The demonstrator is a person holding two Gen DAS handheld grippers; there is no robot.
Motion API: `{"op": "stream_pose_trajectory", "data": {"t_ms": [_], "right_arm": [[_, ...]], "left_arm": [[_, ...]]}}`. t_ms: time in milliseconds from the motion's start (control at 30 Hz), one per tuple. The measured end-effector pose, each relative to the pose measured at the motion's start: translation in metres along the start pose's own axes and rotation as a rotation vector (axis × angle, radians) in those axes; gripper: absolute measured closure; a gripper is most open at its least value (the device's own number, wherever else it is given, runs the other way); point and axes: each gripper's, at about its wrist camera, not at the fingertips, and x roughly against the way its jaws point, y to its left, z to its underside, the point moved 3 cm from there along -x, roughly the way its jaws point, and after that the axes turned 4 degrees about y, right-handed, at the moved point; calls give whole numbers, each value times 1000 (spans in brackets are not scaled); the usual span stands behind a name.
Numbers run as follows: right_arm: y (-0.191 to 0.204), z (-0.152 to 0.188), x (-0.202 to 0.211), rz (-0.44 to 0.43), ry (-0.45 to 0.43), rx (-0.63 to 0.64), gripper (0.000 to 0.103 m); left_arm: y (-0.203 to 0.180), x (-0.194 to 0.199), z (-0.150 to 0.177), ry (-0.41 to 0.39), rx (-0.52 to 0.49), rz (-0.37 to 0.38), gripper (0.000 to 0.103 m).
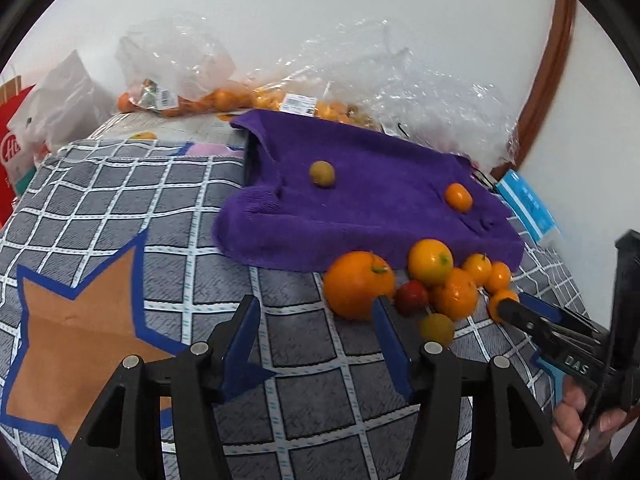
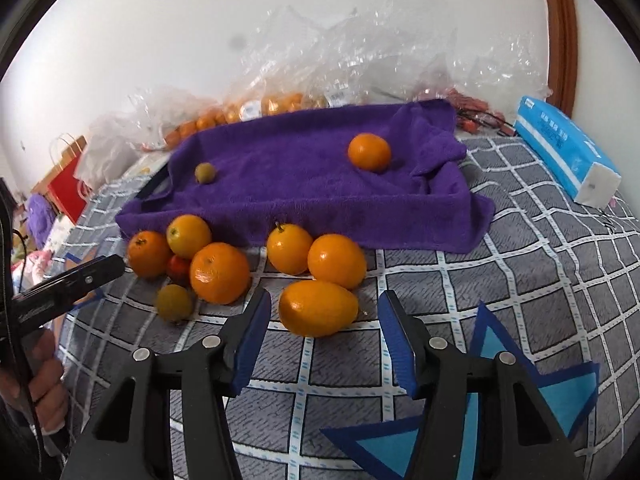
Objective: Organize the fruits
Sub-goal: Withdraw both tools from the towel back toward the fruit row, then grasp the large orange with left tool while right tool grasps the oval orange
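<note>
A purple towel (image 1: 360,208) covers a tray (image 2: 304,184); on it lie one small green-brown fruit (image 1: 322,173) (image 2: 205,172) and one small orange fruit (image 1: 459,197) (image 2: 369,151). A cluster of oranges (image 1: 359,285) (image 2: 219,273), a red fruit (image 1: 412,297) and a greenish fruit (image 2: 174,302) lies on the checked cloth in front. My left gripper (image 1: 316,308) is open and empty, just left of the big orange. My right gripper (image 2: 324,304) is open around an oval orange fruit (image 2: 318,308), apparently not touching it.
Clear plastic bags of oranges (image 1: 224,98) (image 2: 280,100) sit behind the tray by the wall. A blue tissue pack (image 2: 568,152) lies at the right. A red paper bag (image 2: 66,190) and white bags (image 1: 60,104) stand at the left.
</note>
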Motion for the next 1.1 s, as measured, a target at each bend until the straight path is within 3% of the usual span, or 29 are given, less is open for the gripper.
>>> {"op": "stream_pose_trajectory", "data": {"t_ms": [133,300,567,1100], "right_arm": [[2,0,-11,32,49,12,49],[6,2,-11,56,46,45,55],[1,2,-8,2,38,22,56],[1,0,-3,-19,25,16,56]], "left_arm": [[-2,3,2,-11,-10,2,47],[-10,3,4,0,-43,11,47],[-12,0,4,24,-52,24,47],[-14,-4,2,53,-52,22,47]]}}
